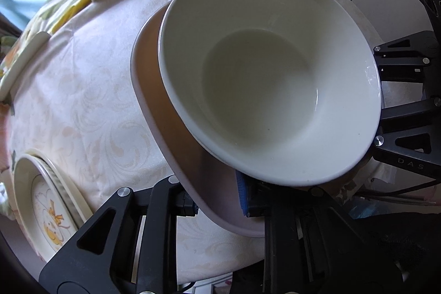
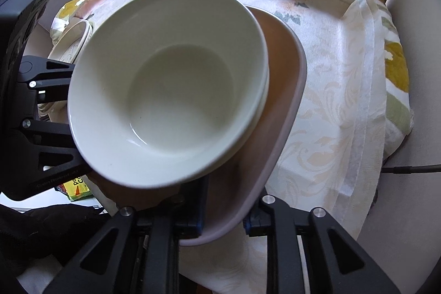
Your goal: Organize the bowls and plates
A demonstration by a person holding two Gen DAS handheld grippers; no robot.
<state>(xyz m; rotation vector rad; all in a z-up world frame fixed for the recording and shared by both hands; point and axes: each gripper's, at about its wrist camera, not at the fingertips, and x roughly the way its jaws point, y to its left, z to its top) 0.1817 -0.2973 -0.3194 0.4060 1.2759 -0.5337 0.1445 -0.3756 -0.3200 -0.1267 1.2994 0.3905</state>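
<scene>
Both your grippers are clamped on the brown plate's rim (image 2: 286, 90), left gripper (image 1: 217, 204) and right gripper (image 2: 224, 223) at opposite edges; the white bowl (image 1: 264, 73) sits on the plate, between them. Keep the plate level; it lies above the tablecloth (image 1: 91, 90).

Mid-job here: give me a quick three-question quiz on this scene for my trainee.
1. True or false: the white bowl sits on the brown plate.
2. What do the left tongs and the right tongs clamp? A) the white bowl's rim B) the brown plate's rim C) nothing
3. Fill in: the plate painted with a yellow bow lies ___ the brown plate (touching / apart from).
Key: 1 true; 2 B; 3 apart from.
</scene>
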